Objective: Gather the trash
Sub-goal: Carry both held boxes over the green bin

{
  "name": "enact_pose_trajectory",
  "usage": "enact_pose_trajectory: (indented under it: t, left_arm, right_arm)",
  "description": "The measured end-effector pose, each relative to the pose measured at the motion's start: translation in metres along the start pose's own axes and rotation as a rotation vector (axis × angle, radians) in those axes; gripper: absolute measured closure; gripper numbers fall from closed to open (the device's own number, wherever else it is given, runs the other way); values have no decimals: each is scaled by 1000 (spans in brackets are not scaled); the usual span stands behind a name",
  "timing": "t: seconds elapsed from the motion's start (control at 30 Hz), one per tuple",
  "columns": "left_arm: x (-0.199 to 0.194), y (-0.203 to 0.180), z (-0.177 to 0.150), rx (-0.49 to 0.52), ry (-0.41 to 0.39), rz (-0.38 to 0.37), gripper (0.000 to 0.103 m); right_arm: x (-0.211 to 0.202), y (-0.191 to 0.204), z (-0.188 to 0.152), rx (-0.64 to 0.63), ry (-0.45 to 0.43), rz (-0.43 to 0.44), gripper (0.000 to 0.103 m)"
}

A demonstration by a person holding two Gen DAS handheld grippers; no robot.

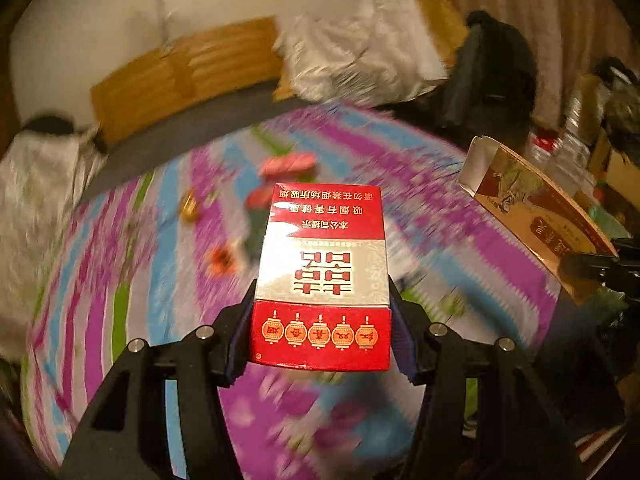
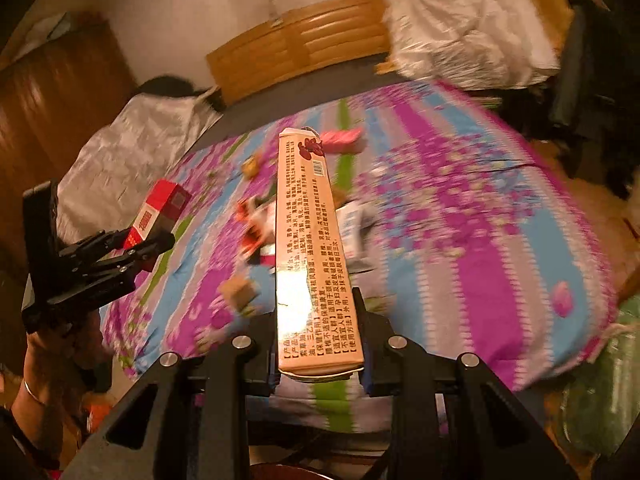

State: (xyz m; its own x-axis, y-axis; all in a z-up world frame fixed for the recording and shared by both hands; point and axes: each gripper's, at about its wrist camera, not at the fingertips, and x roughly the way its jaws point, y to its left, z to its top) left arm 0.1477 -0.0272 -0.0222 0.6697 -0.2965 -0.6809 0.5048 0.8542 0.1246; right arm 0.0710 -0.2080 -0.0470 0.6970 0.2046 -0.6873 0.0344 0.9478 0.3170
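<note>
A red cigarette pack (image 1: 322, 276) is clamped between the left gripper (image 1: 320, 320) pads above a blurred purple-striped bedspread (image 1: 460, 208) strewn with small litter.

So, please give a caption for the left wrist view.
Left hand-held gripper holding a red cigarette pack above the floral bedspread.

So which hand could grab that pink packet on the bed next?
Probably neither yet: the left gripper holds a red cigarette box and the right gripper a long tan carton. After unloading, the right looks slightly better, since the pink packet lies nearly straight ahead of it.
</note>
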Motion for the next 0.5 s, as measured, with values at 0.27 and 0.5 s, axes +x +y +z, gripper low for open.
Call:
enact_pose_trajectory:
  t: [0.27,0.5]
  left_arm:
    - [30,-117,75,114,-32,-168,48]
    - [58,-231,114,258,-5,-302,48]
  right_arm:
    - [-92,-118,5,199,-152,-237,73]
    - [-162,-215,-12,383,-229,-427,73]
